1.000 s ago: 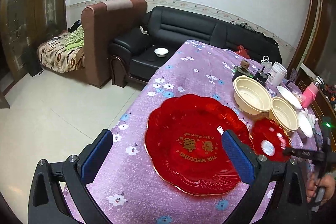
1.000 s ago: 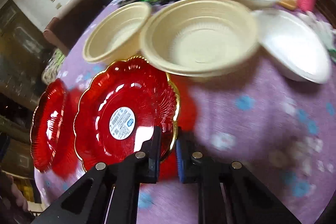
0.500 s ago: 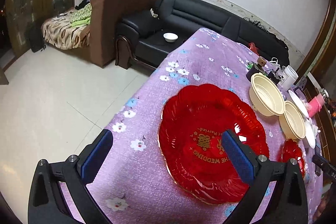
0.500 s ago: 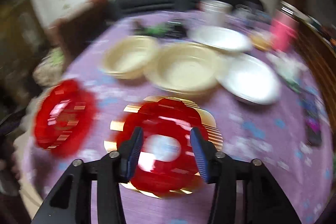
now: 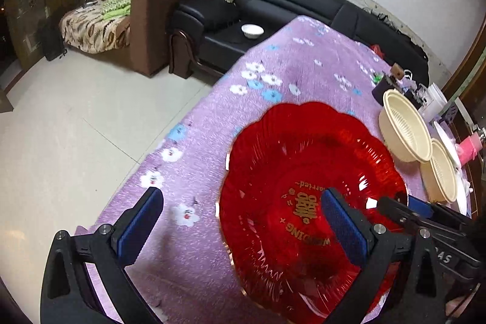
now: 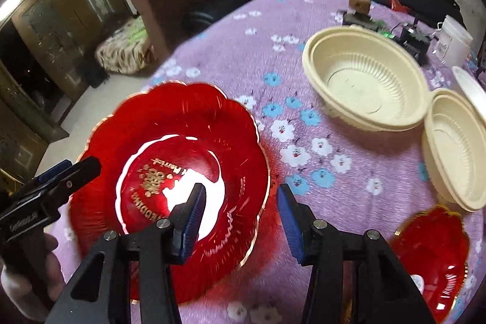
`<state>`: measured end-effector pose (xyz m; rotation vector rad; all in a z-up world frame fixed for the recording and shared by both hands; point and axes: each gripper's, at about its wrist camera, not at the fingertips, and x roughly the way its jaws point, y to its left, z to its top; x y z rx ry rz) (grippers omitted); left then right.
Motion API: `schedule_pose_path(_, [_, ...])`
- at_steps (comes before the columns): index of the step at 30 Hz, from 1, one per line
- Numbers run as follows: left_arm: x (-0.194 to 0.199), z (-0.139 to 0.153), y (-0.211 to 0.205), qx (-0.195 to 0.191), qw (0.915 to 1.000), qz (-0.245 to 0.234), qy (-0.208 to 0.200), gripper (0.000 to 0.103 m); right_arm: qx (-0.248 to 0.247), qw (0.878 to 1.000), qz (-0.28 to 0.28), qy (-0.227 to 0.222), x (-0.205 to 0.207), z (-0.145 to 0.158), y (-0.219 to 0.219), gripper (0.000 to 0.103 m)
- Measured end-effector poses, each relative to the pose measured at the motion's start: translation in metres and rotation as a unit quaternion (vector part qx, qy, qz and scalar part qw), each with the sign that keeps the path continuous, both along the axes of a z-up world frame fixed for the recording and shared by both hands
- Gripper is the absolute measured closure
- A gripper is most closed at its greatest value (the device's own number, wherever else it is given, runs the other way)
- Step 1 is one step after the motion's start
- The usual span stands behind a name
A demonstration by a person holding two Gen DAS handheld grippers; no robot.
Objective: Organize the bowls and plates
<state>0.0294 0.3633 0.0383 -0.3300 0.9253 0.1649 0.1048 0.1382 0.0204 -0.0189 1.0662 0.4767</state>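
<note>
A large red plate (image 5: 282, 172) with gold lettering lies on the purple flowered tablecloth (image 5: 288, 66). My left gripper (image 5: 240, 220) hangs open over it, one finger above the plate's middle, the other above the cloth. My right gripper (image 6: 240, 211) stands open above the same large red plate (image 6: 170, 141), whose right rim shows between its fingers; nothing is gripped. A small red plate (image 6: 434, 248) lies to its right. Two cream bowls (image 6: 364, 84) (image 6: 455, 151) sit behind, and the left gripper (image 6: 54, 178) shows at the plate's far side.
A white plate (image 6: 470, 87), a white tub (image 6: 452, 38) and small electronics (image 6: 410, 38) crowd the table's far right. A pink cup (image 5: 469, 146) stands past the bowls. The table's left edge drops to tiled floor (image 5: 76, 126); a black sofa (image 5: 288, 2) is beyond.
My right gripper let go of the small red plate, opened, and swung left over the large red plate. My left gripper sank closer to the large plate.
</note>
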Motion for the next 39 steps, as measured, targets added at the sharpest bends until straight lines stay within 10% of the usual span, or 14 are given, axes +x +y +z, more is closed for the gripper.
schedule_pose_path(9, [0.007, -0.007, -0.018, -0.013, 0.9994, -0.03, 0.009, 0.033, -0.005, 1.0, 0.012, 0.002, -0.002, -0.011, -0.001, 0.08])
schedule_pose_path(39, [-0.022, -0.01, -0.061, 0.035, 0.9986, -0.04, 0.007, 0.034, -0.007, 0.998, -0.034, -0.051, -0.069, -0.015, -0.037, 0.085])
